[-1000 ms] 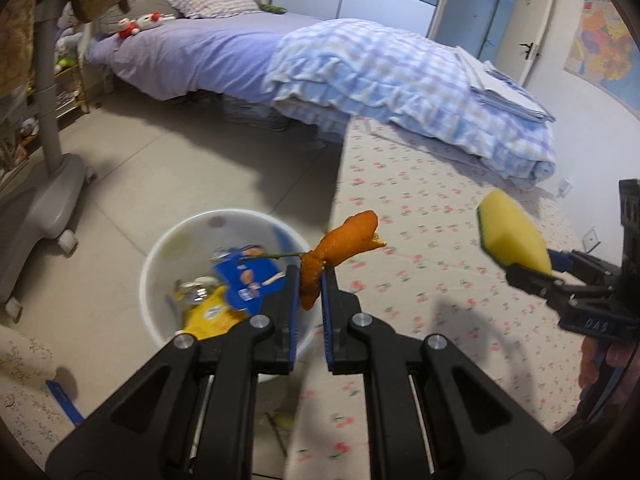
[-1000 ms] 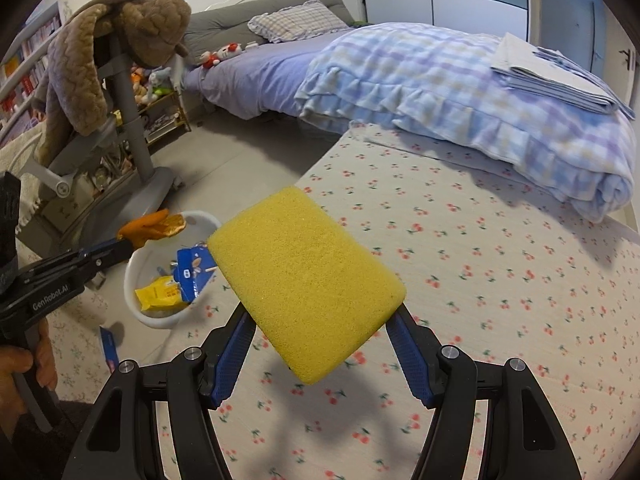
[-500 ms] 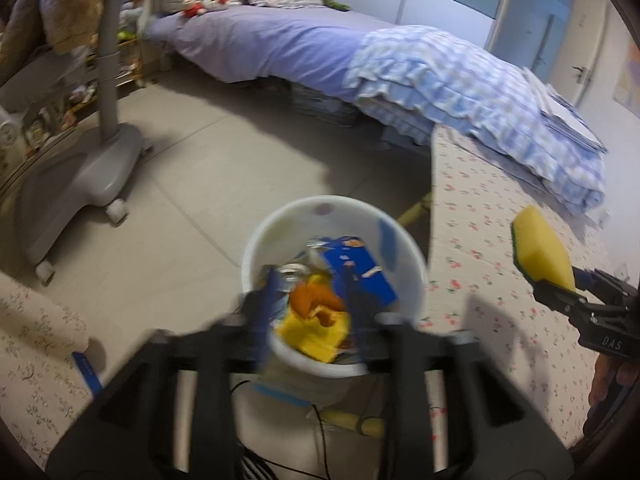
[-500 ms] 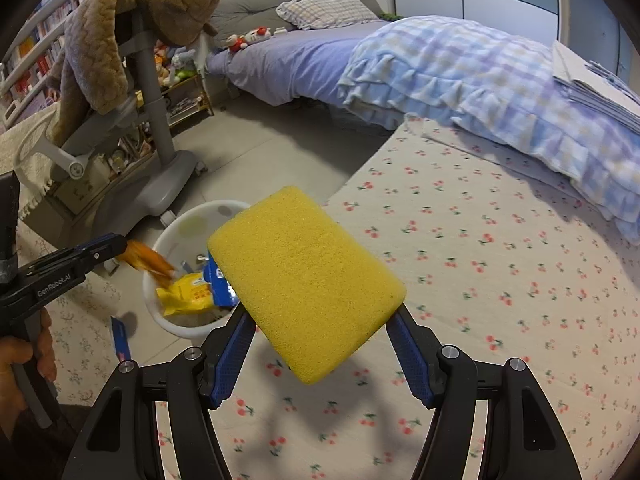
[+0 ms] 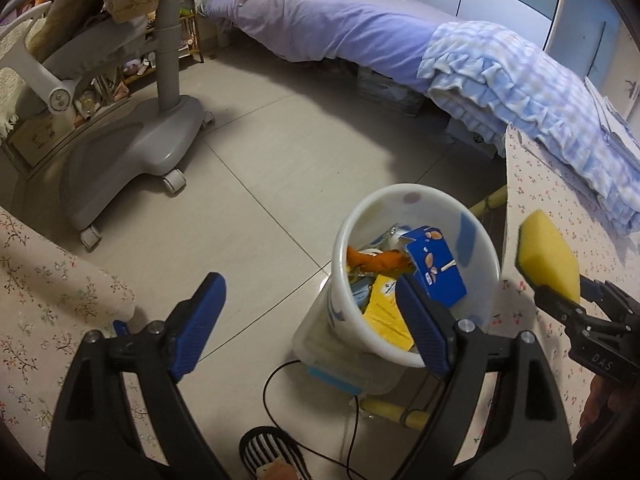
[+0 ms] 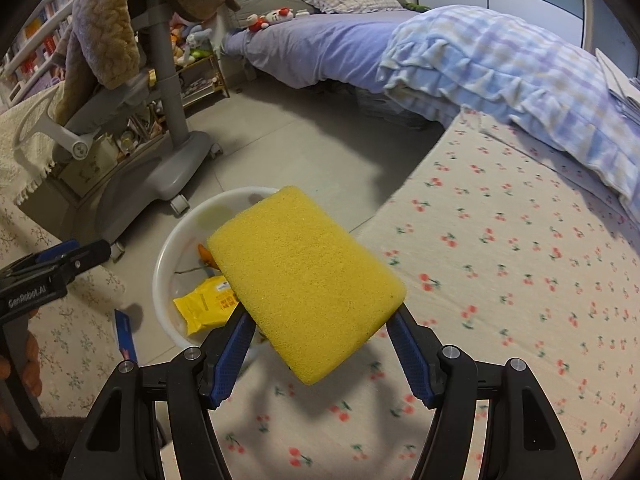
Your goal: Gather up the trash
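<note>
A white trash bin point(image 5: 416, 200) stands on the floor beside the table. It holds an orange peel point(image 5: 376, 260), a blue carton point(image 5: 434, 266) and a yellow packet point(image 5: 384, 312). My left gripper point(image 5: 310, 308) is open and empty, just above and left of the bin. My right gripper point(image 6: 320, 340) is shut on a yellow sponge point(image 6: 306, 294) and holds it above the table edge, near the bin point(image 6: 172, 256). The sponge also shows in the left wrist view point(image 5: 548, 258).
A cherry-print tablecloth point(image 6: 520, 280) covers the table at right. A grey wheeled chair base point(image 5: 132, 152) stands on the floor at left. A bed with a blue checked blanket point(image 5: 520, 92) lies behind. A slipper point(image 5: 272, 458) and a black cable point(image 5: 280, 384) lie below the bin.
My left gripper moved from the table over the bin, opened and dropped the orange peel into it. My right gripper, with the sponge, moved closer to the bin.
</note>
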